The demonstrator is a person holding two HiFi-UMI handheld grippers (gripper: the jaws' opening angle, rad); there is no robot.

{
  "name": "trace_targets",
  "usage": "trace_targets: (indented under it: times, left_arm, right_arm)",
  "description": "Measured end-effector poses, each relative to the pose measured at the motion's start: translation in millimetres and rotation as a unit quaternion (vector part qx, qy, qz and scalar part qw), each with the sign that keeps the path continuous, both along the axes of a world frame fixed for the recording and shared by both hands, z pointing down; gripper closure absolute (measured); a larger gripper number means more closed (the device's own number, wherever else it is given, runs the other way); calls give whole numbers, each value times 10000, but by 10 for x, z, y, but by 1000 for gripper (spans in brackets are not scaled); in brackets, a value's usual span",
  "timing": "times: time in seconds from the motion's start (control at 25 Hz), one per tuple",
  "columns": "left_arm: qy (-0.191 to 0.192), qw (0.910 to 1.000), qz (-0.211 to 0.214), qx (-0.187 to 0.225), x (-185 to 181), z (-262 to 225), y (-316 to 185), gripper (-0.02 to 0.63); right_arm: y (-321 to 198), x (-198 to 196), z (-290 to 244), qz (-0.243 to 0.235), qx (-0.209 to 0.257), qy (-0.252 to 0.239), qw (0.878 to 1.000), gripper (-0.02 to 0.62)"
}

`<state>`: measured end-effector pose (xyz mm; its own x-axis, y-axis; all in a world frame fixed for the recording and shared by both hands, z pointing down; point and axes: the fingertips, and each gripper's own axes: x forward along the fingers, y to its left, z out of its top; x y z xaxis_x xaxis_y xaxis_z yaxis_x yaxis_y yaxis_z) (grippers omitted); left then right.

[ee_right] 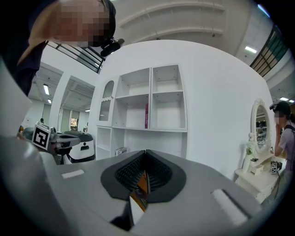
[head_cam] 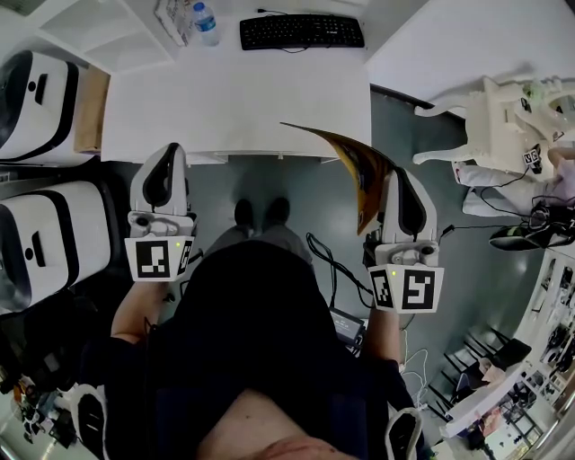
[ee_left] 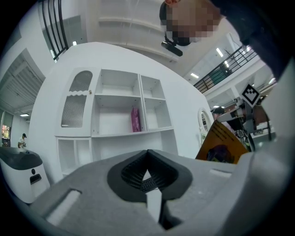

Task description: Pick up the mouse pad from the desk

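Plainly, the mouse pad (head_cam: 358, 171) is off the desk (head_cam: 234, 99). It is a thin orange-yellow sheet hanging in the air just past the desk's front edge, above the floor, and it touches nothing but the tool that carries it. The right gripper (head_cam: 393, 175) has it by one edge, with the jaws squeezed almost fully together. That fits so thin a thing: a pinch on the rim is probably the only purchase a flat pad gives, and it leaves the rest to stand up edge-on and bow a little.

The left gripper (head_cam: 169, 148) sits level on the other side of the person's body, well apart from the pad. Its jaws meet at the tip with nothing between them; one tool seems enough for a load this light.

The head view gives the whole picture, the pad clear of the desk with the keyboard (head_cam: 301, 31) and a water bottle (head_cam: 206, 24) at the far side, but the pinch itself is hidden there. The right gripper view settles it, showing a sliver of orange caught between the dark ribbed pads (ee_right: 159, 173). Only the left gripper view shows the pad's printed face, with a dark figure on it.
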<state>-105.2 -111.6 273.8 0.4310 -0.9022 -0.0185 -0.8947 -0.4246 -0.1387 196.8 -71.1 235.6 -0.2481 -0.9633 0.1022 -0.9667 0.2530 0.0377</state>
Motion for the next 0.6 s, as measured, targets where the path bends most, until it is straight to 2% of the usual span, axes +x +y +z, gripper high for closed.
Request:
trace_targets:
  times: [0.2, 0.6]
  left_arm:
    - [-23, 10000, -8, 11, 10, -11, 28, 603]
    - [-21, 10000, 1, 33, 4, -25, 58, 603]
  right_arm:
    - [14, 4, 11, -14, 32, 158, 9999, 594]
    - [38, -16, -9, -31, 56, 179, 9998, 594]
